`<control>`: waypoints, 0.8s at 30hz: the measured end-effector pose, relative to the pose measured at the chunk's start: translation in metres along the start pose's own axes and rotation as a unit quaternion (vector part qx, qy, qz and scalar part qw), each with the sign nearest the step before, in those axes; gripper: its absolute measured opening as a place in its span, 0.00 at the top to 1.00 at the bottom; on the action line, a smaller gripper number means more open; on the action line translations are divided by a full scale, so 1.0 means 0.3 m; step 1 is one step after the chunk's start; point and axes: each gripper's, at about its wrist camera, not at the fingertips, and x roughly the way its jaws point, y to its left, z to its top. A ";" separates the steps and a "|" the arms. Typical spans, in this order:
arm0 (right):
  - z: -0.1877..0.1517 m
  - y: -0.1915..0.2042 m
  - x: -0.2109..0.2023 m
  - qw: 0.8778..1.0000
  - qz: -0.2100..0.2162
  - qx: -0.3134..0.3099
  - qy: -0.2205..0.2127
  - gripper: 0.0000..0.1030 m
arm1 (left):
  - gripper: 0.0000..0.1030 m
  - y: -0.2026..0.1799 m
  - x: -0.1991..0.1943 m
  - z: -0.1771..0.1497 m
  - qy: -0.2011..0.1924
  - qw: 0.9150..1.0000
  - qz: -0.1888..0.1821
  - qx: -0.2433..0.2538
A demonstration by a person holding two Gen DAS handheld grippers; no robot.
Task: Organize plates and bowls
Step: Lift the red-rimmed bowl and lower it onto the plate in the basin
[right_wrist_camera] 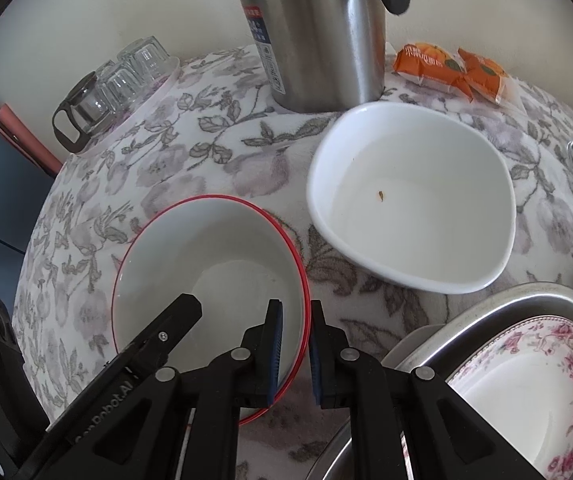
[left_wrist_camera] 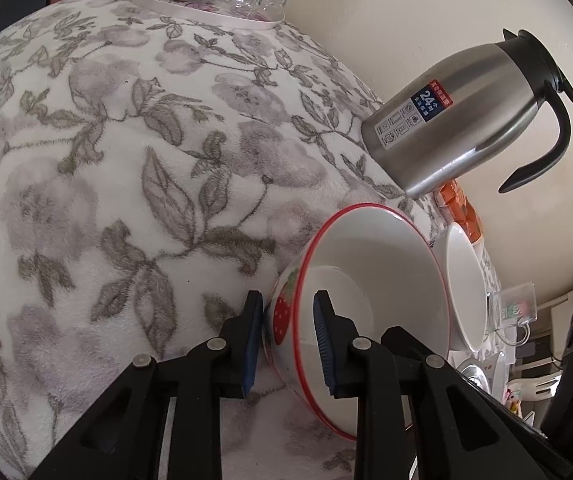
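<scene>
Your right gripper [right_wrist_camera: 295, 354] pinched near right rim of red-rimmed bowl [right_wrist_camera: 210, 264], jaws tight on wall. Your left gripper [left_wrist_camera: 288, 344] straddled its left rim, one pad inside, one outside by strawberry; grip unclear. Bowl sat on flowered cloth [right_wrist_camera: 214, 152]. White bowl [right_wrist_camera: 410, 200] just right, farther. Steel jug [right_wrist_camera: 318, 32] behind. Glasses [right_wrist_camera: 126, 72] far left.

In the right wrist view, we see the steel flask [right_wrist_camera: 318, 32] cut off above by the frame edge. The floral plate [right_wrist_camera: 546, 392] and metal basin [right_wrist_camera: 486, 312] run off the right edge. The flask label print [left_wrist_camera: 410, 116] is too small to read.
</scene>
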 end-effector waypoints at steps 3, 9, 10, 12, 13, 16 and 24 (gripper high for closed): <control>0.000 0.010 -0.023 1.000 0.000 -0.008 -0.007 0.87 | 0.74 -0.005 -0.009 0.002 -0.001 1.000 0.001 0.003; -0.009 0.028 -0.082 1.000 0.017 -0.011 -0.020 0.87 | 0.74 -0.011 -0.068 0.017 -0.013 1.000 -0.003 0.006; -0.011 0.031 -0.096 0.999 0.020 -0.011 -0.024 0.87 | 0.74 -0.016 -0.086 0.020 -0.017 1.000 -0.004 0.008; -0.014 0.036 -0.127 0.999 0.023 -0.013 -0.032 0.87 | 0.74 -0.030 -0.115 0.021 -0.023 1.000 -0.003 0.012; -0.015 0.038 -0.142 0.999 0.024 -0.013 -0.036 0.87 | 0.74 -0.042 -0.134 0.021 -0.028 0.999 -0.002 0.016; -0.024 0.028 -0.195 0.998 0.028 -0.007 -0.049 0.87 | 0.74 -0.070 -0.176 0.014 -0.035 0.999 -0.005 0.024; -0.080 -0.055 -0.348 0.996 0.039 0.025 -0.079 0.87 | 0.74 -0.184 -0.275 -0.055 -0.046 0.997 -0.013 0.060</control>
